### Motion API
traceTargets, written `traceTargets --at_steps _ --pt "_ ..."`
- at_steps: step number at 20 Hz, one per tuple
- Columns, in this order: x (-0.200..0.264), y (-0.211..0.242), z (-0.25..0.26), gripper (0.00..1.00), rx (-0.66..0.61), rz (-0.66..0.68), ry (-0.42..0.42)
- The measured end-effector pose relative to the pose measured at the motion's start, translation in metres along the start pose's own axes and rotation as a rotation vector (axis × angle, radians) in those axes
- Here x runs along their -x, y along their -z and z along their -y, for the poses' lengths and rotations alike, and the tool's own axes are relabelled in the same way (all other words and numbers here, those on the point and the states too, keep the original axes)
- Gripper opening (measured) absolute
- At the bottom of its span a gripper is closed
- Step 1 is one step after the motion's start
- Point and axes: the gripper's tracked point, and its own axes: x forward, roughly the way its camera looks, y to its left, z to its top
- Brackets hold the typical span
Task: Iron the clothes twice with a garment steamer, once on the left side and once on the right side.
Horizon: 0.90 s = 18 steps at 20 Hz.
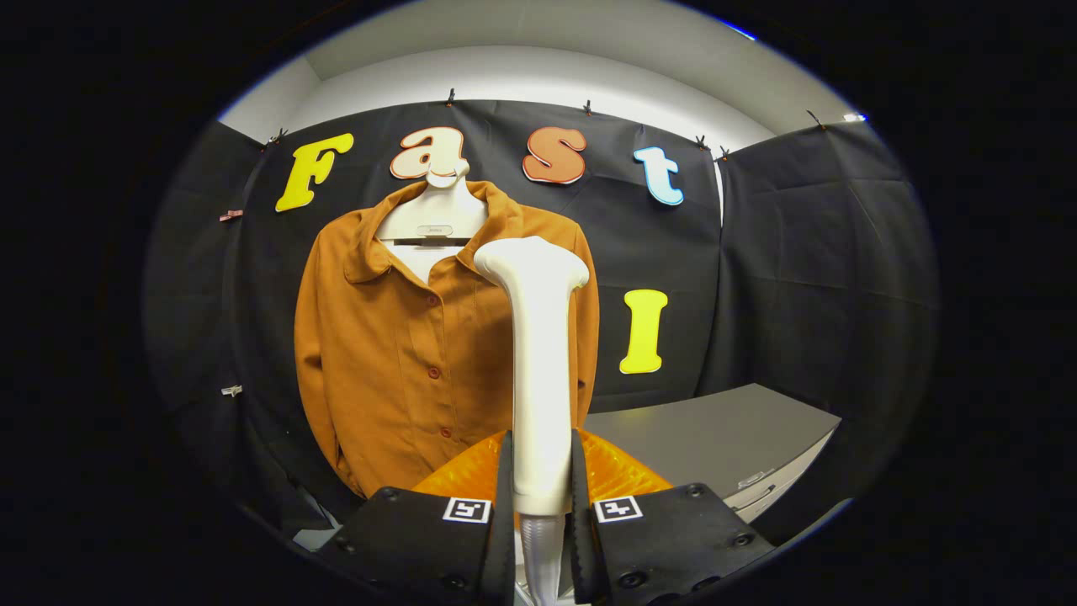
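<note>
A white garment steamer (pixel 538 370) stands upright between my fingers, its handle pinched on both sides by my gripper (pixel 540 471), which is shut on it. Its head reaches up in front of the shirt's right half. Beyond it hangs an orange-brown button shirt (pixel 395 353) on a white hanger (pixel 433 220) against the booth's black wall. The shirt's collar is open and its buttons run down the middle. The steamer hides part of the shirt's right side.
A grey table (pixel 715 438) stands to the right, beyond the fingers, with a lighter front edge. An orange ribbed object (pixel 618 471) lies just behind the fingers, partly hidden. Black cloth walls close in the booth on the left, back and right.
</note>
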Motion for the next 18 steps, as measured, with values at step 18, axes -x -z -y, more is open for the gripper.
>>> traceTargets --at_steps 18 --pt "-0.069 0.098 0.001 0.30 0.012 -0.127 -0.005"
